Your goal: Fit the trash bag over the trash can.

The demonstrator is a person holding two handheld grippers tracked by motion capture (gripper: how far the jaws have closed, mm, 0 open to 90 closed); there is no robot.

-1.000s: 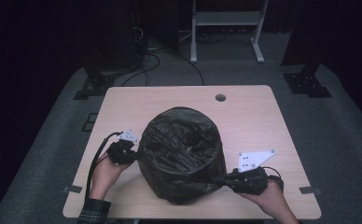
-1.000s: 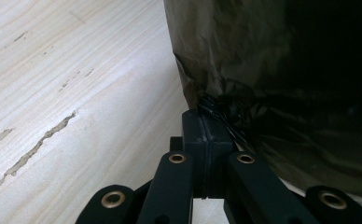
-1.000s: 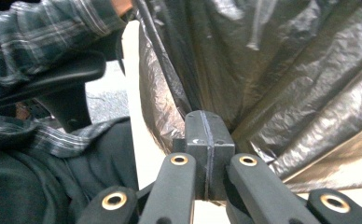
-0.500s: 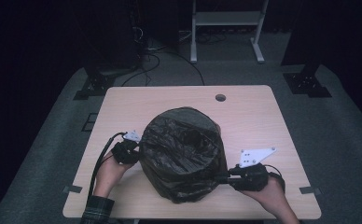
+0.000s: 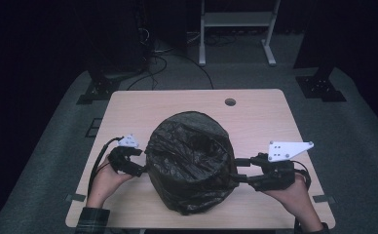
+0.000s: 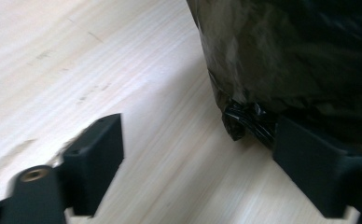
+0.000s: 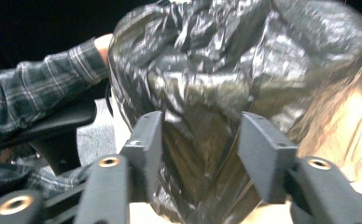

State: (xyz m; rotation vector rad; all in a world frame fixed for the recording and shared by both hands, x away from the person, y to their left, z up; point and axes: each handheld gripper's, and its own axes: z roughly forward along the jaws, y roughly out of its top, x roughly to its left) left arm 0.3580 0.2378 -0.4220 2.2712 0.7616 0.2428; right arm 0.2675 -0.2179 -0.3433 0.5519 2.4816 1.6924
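A round bin wrapped in a crinkled black plastic bag [image 5: 192, 163] stands in the middle of the wooden table [image 5: 255, 114]. My left gripper [image 5: 139, 162] rests at the bin's left side, low near the tabletop. Its jaws stand wide open in the left gripper view [image 6: 202, 170], and the bag's knotted lower edge [image 6: 244, 119] lies just beyond the right jaw. My right gripper [image 5: 239, 171] is at the bin's right side. In the right gripper view [image 7: 202, 140] its jaws are open and straddle a fold of the bag [image 7: 207, 93].
A person's checked sleeve [image 7: 44, 79] shows past the bag. The table has a small round cable hole [image 5: 230, 102] near its far edge. Beyond the table stand a white frame [image 5: 236, 22] and dark stand feet [image 5: 323, 87] on grey floor.
Both grippers have closed in on the bin. The left one slid slightly right against the bag; the right one moved forward and left until its jaws reached the bag.
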